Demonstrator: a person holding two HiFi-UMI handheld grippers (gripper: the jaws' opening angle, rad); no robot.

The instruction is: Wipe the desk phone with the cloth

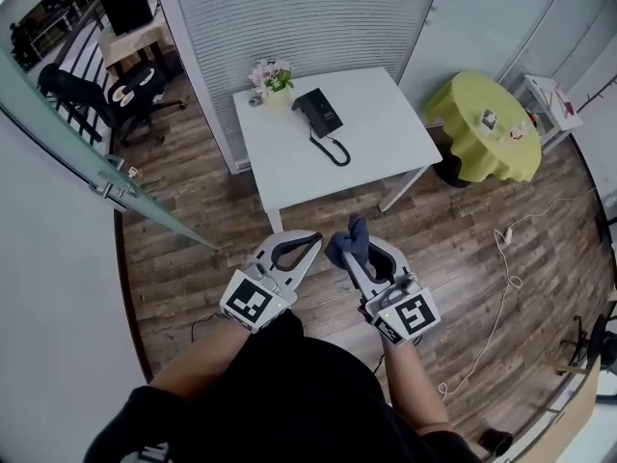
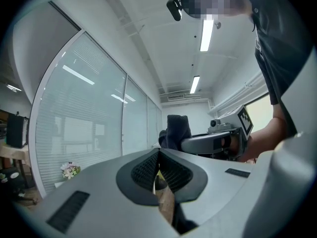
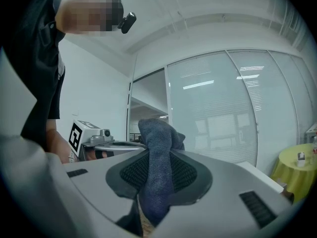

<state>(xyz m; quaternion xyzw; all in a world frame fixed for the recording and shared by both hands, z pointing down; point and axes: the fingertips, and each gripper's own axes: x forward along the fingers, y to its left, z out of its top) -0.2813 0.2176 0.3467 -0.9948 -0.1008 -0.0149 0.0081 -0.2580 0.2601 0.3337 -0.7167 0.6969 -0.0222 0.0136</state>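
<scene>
Head view shows both grippers held low and close to the person's body over the wood floor, well short of the white table where the phone sits. The right gripper has its jaws clamped on the cloth. The right gripper view confirms this, with the dark blue cloth pinched between the ribbed pads and a bunched end standing up past the tips. The left gripper has its jaws closed on each other with nothing between them, and the left gripper view shows only a thin slit at the pads. From the jaws, the phone lies well apart and almost straight ahead, toward the table's far left part, just beside the flowers. Its long axis runs roughly away from the person, tilted a little, and its coiled cord trails toward the near edge. Both grippers stand about equally far from it, the left slightly more in line and the right a little off to the phone's right. My judgement is that wiping has not begun. The cloth-bearing right gripper must travel forward and slightly left over the near edge, clearing the cord.
</scene>
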